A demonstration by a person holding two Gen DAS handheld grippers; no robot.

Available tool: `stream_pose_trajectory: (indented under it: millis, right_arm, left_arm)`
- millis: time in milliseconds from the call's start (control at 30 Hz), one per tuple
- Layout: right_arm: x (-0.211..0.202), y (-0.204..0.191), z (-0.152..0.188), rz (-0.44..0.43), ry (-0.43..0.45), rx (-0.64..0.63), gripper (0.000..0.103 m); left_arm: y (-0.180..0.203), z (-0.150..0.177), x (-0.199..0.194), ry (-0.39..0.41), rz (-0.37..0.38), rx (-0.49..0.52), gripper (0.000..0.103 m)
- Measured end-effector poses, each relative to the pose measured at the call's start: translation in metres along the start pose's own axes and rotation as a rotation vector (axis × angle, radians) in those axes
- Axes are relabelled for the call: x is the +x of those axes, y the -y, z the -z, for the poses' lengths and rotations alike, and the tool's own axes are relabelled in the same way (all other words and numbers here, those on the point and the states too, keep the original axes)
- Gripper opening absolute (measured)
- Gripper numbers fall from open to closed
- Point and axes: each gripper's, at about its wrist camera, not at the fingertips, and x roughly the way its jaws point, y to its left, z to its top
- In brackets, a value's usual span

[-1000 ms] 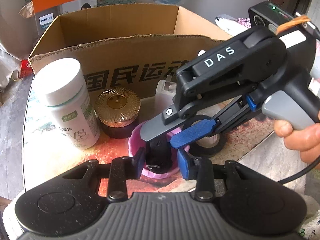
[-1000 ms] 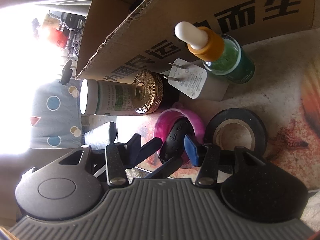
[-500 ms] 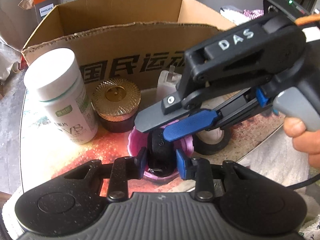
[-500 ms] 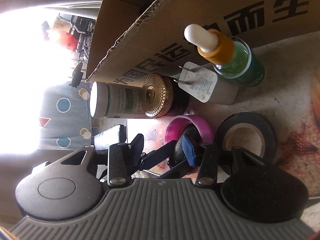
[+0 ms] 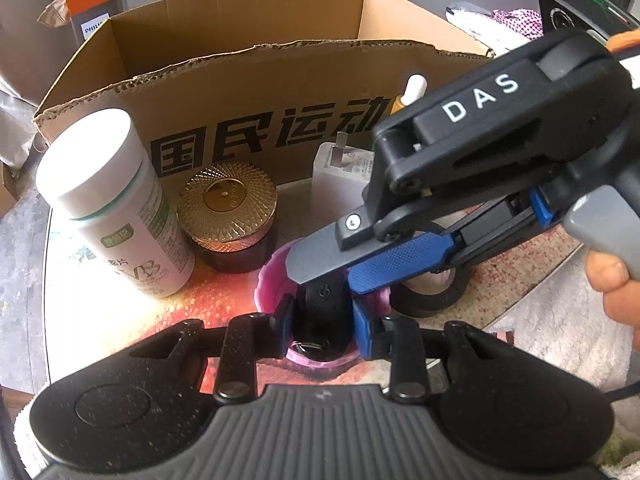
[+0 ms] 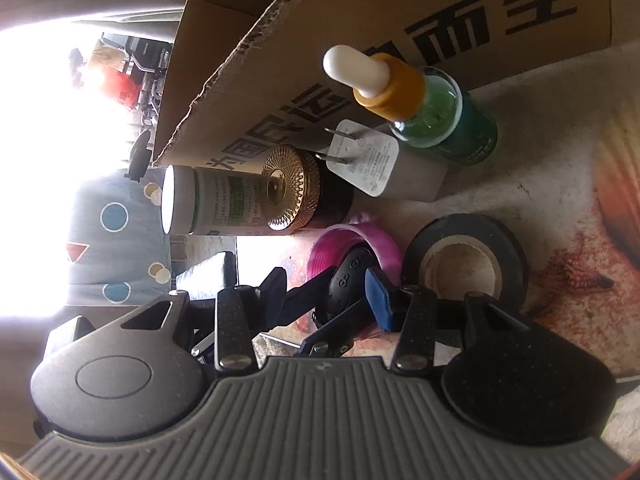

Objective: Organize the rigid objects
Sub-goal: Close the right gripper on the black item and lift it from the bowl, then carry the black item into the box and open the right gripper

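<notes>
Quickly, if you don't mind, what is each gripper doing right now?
Left gripper: jaws closed on the black fob in the pink cup.
Right gripper: jaws open, empty, beside the fob.

Right tool (image 6: 328, 290) fingers spread either side of black key fob (image 6: 346, 280) inside pink cup (image 6: 384, 246). Black tape roll (image 6: 508, 248) beside cup. Dropper bottle (image 6: 440, 116), white charger (image 6: 372, 160), gold-lidded jar (image 6: 292, 188) against cardboard box (image 6: 360, 20).

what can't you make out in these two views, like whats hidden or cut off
- Dropper bottle: left wrist view, only its tip shows; the right gripper covers the rest.
- Cardboard box floor: both views, hidden by its front wall.
- Black key fob in the pink cup: base hidden by the cup wall.
</notes>
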Motion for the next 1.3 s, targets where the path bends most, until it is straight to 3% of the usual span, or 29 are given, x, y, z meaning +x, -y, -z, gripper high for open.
stream_pose_trajectory:
  millis: [367,667,833,1067,1300]
  right_arm:
    - [-0.012,0.005,0.002,-0.035,-0.001,0.058,0.045]
    - [-0.013,0.013,0.004,-0.042,0.007,0.105,0.046]
    - [-0.009,0.013,0.006,-0.054,0.008,0.106,0.045]
    - [-0.019,0.003,0.011,-0.076,0.056,0.054,0.021]
    - [-0.046,-0.045,0.008,-0.149,0.122,-0.083,0.021]
  left_arm:
    - [-0.033,0.002,0.002,0.002,0.150,-0.195,0.031]
    - [-0.061,0.007,0.001,0.019,0.332,-0.359,0.031]
    - [-0.055,0.007,-0.004,0.035,0.294,-0.341,0.031]
    - [-0.044,-0.001,-0.038,0.114,0.220,-0.267,0.031]
    - [-0.047,-0.033,-0.092,0.248,0.145,-0.215,0.031]
